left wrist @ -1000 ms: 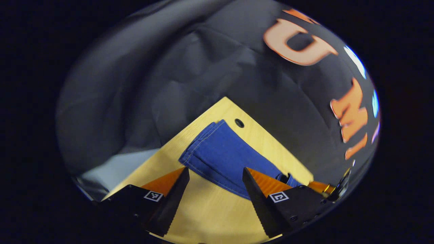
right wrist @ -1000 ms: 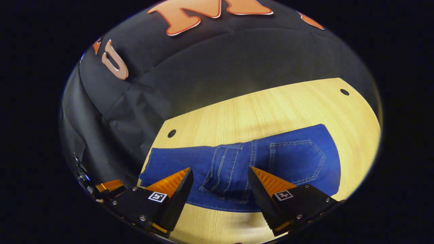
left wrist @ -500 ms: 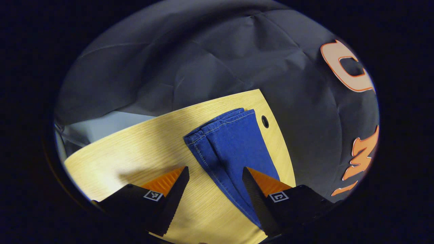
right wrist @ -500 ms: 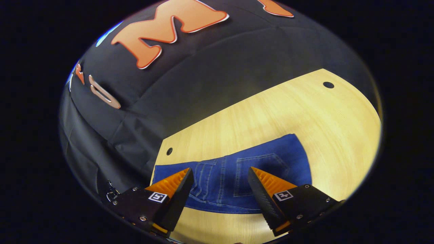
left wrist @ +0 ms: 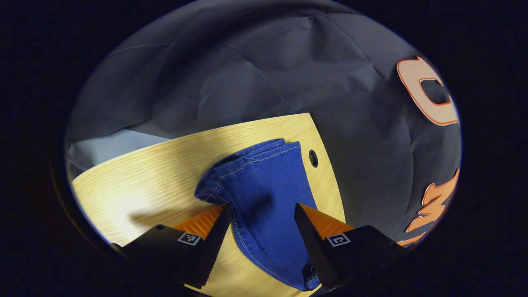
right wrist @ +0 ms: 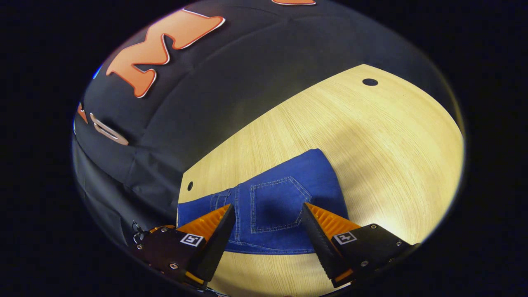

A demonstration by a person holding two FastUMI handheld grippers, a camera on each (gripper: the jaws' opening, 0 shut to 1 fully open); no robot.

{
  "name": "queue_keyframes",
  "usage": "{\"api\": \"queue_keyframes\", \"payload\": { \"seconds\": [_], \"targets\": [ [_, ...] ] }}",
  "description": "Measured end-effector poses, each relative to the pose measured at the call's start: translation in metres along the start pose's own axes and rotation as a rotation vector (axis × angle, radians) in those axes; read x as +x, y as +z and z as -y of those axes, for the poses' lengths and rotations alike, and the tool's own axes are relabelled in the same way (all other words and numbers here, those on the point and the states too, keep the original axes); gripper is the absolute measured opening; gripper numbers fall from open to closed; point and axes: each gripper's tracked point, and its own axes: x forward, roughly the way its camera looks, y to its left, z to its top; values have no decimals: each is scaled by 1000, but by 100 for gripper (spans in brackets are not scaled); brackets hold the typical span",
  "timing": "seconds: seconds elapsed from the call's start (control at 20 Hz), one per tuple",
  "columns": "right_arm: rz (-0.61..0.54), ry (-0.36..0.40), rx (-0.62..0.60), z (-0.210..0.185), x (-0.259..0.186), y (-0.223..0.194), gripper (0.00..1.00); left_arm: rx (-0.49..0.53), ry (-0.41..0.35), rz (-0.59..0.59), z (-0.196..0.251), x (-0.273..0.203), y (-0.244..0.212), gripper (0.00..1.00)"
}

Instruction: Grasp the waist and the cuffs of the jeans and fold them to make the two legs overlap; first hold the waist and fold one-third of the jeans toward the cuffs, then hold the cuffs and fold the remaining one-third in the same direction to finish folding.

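In my left gripper view the left gripper [left wrist: 262, 225] has its jaws apart, and the cuff end of the blue denim jeans [left wrist: 264, 194] lies between them, low in the centre of the frame. The stacked cuff hems fan toward the upper centre, near a small round hole [left wrist: 313, 158] by the edge of the pale wooden desk [left wrist: 156, 173]. I judge the fabric is rumpled by the left-hand jaw, though I cannot tell whether that jaw touches it.

In my right gripper view the right gripper [right wrist: 268, 225] also has its jaws apart, framing the stitched back pocket [right wrist: 276, 204] at the waist end, lower centre. Here the long axis of the jeans runs across the frame, from lower left toward centre right. This view gives the pocket and waist; the other gives the cuffs and their layered hems. I judge the legs already overlap, and the right jaws are nearer the waist for the first fold.
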Motion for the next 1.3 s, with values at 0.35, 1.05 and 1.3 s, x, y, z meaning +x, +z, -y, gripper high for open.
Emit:
{"api": "queue_keyframes", "payload": {
  "seconds": [0.35,1.05,1.3],
  "targets": [
    [27,-38,21,17,-19,10,98,170,106,61,17,24,6,4],
    [119,49,61,39,-68,56,98,782,-188,277,233,-126,-48,3],
    [234,-30,-38,82,-112,89,98,868,-285,264,303,-160,-126,3]
  ]
}}
